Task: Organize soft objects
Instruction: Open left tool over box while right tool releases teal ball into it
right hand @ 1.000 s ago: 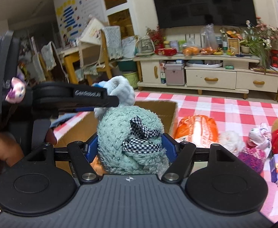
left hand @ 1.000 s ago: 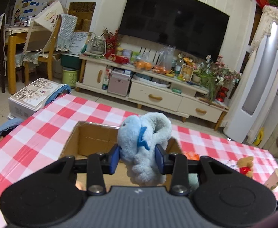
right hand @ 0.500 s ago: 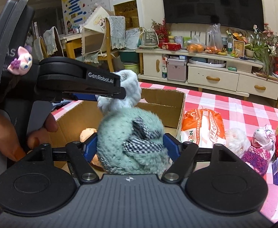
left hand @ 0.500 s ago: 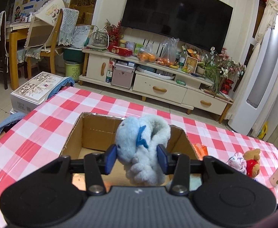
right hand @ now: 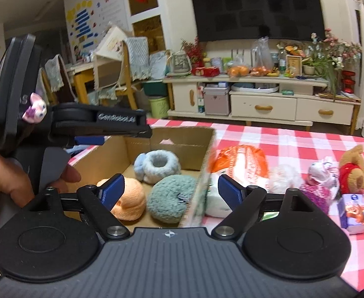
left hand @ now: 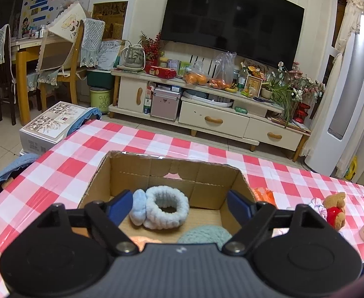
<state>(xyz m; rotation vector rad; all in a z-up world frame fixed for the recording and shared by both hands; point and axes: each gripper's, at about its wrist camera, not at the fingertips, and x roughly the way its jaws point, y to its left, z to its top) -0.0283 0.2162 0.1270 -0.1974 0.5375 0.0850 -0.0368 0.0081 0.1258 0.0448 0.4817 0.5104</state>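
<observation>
Both jaws are opening, empty, above the cardboard box (right hand: 182, 136) where a blue headband (left hand: 165, 206), green plush (right hand: 169, 198) and peach plush (right hand: 129, 198) lie, so the right gripper (right hand: 170, 191) is best lifted clear before the orange packet (right hand: 241, 160) is approached.

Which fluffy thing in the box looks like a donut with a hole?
The light blue fluffy ring at the back of the cardboard box. The teal one and orange one are solid lumps.
</observation>
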